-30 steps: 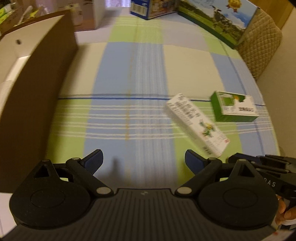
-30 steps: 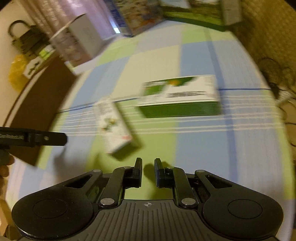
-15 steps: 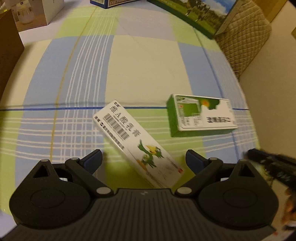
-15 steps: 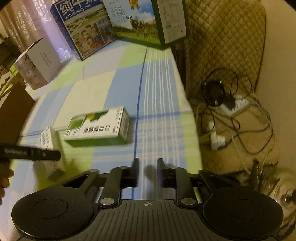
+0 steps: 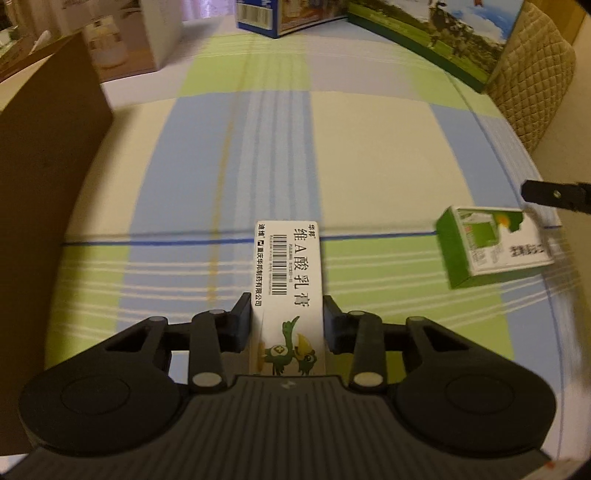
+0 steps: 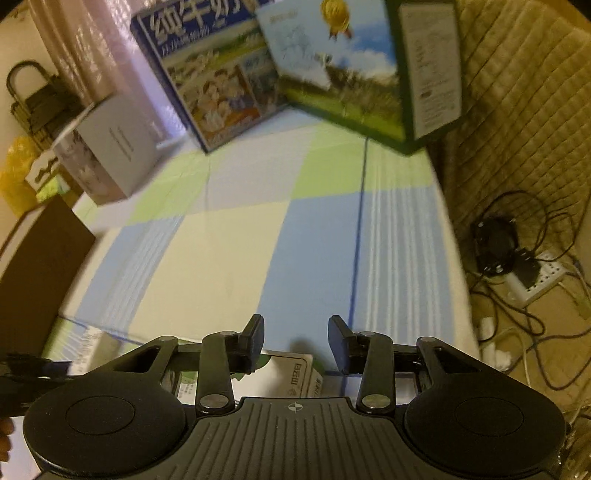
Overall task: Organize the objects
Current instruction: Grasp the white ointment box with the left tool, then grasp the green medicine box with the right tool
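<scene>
Half a second ago spread wide, the left claw [image 5: 287, 321] now clamps the long white cardboard box [image 5: 287, 291] on the checked tabletop [image 5: 388, 155], ready for sorting, while farther right the right claw [image 6: 295, 341] hangs open over the green-and-white carton [image 5: 491, 245].

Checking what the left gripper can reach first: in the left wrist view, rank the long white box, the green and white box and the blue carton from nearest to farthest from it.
1. Long white box: between the left gripper's fingers.
2. Green and white box: on the cloth, off to the right.
3. Blue carton: at the far edge, centre.
</scene>
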{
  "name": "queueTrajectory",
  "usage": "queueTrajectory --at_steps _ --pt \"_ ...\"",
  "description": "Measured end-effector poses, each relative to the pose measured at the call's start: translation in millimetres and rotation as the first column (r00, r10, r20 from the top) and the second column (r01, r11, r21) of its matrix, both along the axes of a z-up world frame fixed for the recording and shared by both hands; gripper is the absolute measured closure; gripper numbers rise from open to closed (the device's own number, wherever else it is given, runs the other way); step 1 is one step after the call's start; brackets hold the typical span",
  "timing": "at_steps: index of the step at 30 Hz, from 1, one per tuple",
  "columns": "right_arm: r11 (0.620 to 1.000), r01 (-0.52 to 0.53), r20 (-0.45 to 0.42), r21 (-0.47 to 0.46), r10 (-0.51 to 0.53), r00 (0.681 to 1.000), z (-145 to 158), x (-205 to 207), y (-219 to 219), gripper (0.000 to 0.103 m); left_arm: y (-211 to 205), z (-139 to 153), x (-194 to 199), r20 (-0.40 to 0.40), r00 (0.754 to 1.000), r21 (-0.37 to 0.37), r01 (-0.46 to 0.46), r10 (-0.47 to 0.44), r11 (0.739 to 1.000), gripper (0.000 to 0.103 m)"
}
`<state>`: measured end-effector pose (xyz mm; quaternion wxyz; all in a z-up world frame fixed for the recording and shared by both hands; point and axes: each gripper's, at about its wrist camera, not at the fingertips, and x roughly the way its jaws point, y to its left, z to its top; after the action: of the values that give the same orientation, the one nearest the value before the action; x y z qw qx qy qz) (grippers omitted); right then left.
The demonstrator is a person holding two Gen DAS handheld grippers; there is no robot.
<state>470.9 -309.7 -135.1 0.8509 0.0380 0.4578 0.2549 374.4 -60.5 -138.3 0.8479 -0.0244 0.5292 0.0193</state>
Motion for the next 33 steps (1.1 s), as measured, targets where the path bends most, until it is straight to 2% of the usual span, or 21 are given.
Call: queueTrajectory --at_steps 2,4,7,10,12,15,16,19,20,23,27,31,33 --pt "1.000 0.013 -0.053 0.008 -0.012 0.999 -5 3 1 0.067 8 0 -7 -0.003 1.000 0.004 -0.015 0.015 1.000 0.070" --pt "0.997 0.023 -0.117 0.075 -0.014 0.993 -8 -2 -2 0.068 16 1 -14 -0.007 1.000 0.006 -0.028 0.028 1.000 0.070" --pt "0.993 0.010 -0.167 0.120 0.010 0.986 -10 -22 1 0.067 28 3 -28 -0.013 0.999 0.011 -0.045 0.045 0.999 0.069" --pt "0.988 -0.024 -0.195 0.150 0.053 0.979 -14 -50 9 0.067 37 4 -40 -0.019 0.998 0.016 -0.057 0.057 0.998 0.069" --pt "0.990 -0.045 -0.195 0.132 0.070 0.978 -15 -66 18 0.067 40 4 -46 -0.024 0.998 0.015 -0.061 0.061 0.998 0.069" --pt "0.994 0.017 -0.187 0.106 0.003 0.982 -9 -83 26 0.066 44 5 -51 -0.028 0.997 0.012 -0.067 0.067 0.998 0.069" --pt "0.993 0.052 -0.181 0.106 -0.032 0.983 -4 -87 28 0.062 44 5 -52 -0.029 0.998 0.013 -0.064 0.064 0.998 0.069" --pt "0.990 0.070 -0.172 0.124 -0.048 0.984 9 -97 42 0.034 45 5 -51 -0.030 0.998 0.014 -0.064 0.064 0.998 0.067" --pt "0.990 0.057 -0.169 0.125 -0.035 0.985 11 -101 50 0.031 44 5 -51 -0.030 0.998 0.016 -0.063 0.064 0.998 0.067" --pt "0.998 0.003 -0.149 0.066 0.007 0.989 11 -110 78 0.031 44 4 -50 -0.028 0.998 0.015 -0.063 0.063 0.998 0.061" --pt "0.997 -0.013 -0.098 -0.078 0.005 0.995 0 -116 109 0.031 44 3 -50 -0.028 0.998 0.021 -0.059 0.060 0.998 0.054" --pt "0.991 -0.037 -0.099 -0.127 0.025 0.995 -14 -117 122 0.031 45 3 -48 -0.028 0.998 0.019 -0.062 0.062 0.998 0.053" --pt "0.987 -0.051 -0.064 -0.152 0.042 0.997 -17 -122 124 0.033 44 2 -47 -0.029 0.998 0.022 -0.055 0.056 0.998 0.053"
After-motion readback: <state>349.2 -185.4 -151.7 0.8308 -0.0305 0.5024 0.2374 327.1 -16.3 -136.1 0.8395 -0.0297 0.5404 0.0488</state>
